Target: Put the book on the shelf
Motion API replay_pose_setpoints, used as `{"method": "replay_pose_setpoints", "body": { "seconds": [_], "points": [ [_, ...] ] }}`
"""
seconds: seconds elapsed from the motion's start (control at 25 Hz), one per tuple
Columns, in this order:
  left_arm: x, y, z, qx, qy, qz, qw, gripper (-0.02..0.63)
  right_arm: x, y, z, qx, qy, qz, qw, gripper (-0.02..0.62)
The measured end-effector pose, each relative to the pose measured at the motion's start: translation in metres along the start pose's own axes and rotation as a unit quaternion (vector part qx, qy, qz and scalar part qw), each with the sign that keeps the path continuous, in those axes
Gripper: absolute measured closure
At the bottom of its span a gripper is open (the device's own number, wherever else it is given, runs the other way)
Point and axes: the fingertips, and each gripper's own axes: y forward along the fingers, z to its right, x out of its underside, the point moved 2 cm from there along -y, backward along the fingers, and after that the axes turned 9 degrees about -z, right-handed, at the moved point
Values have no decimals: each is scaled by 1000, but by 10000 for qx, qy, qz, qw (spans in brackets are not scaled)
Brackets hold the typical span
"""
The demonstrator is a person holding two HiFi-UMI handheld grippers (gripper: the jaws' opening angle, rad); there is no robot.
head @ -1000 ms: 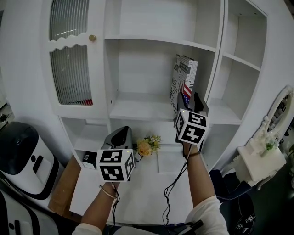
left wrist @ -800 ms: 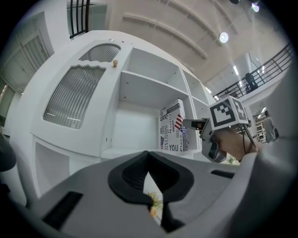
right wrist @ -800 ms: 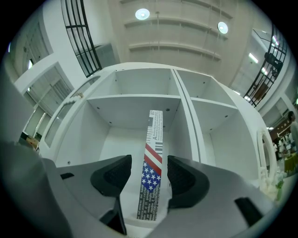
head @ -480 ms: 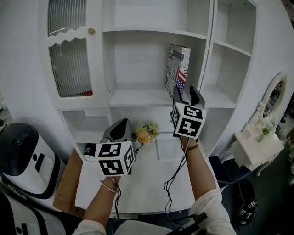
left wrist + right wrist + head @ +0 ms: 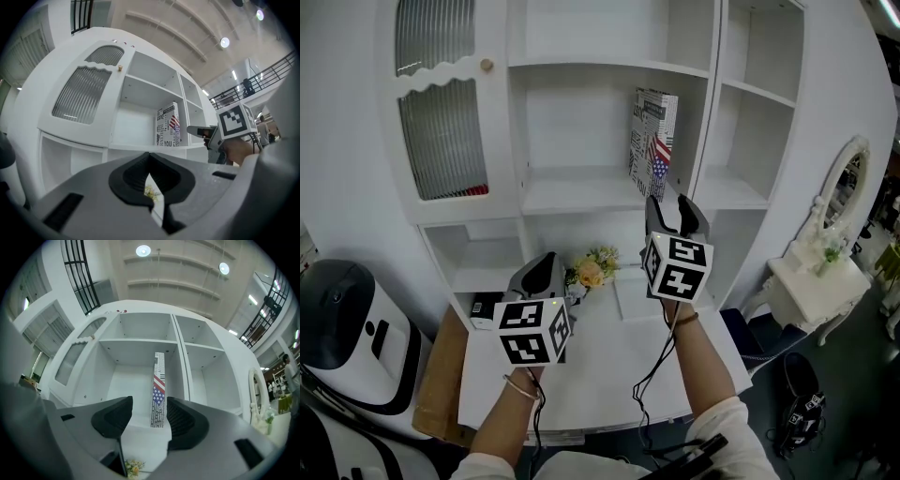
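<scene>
Backing away from the shelf [image 5: 572, 194], the right claw [image 5: 672, 208] now sits lower and clear of the book [image 5: 652, 131], jaws wide apart with nothing between them. That book stands upright straight ahead of this claw, beyond its tips, narrow edge facing out. It is near the divider [image 5: 705, 117] on the claw's right, and bare shelf runs off to the claw's left. Open space separates the claw tips from the shelf's front edge. The left claw [image 5: 544, 265] hangs lower, left of the right one, over the desk [image 5: 600, 375], jaws closed tip to tip on nothing. Flowers [image 5: 589, 271] lie just ahead of it, by the desk's back edge.
</scene>
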Motion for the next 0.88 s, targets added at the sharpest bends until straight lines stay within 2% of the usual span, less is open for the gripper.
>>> {"method": "replay_pose_setpoints", "body": {
  "seconds": [0.6,0.88],
  "points": [
    [77,-1,2,438,-348,-504,9972,604,82,-59,-27,122,261,-471,9985,453],
    [108,-5,7,447,-424,-667,9959,604,124,-87,-36,94,537,-659,9963,508]
  ]
}}
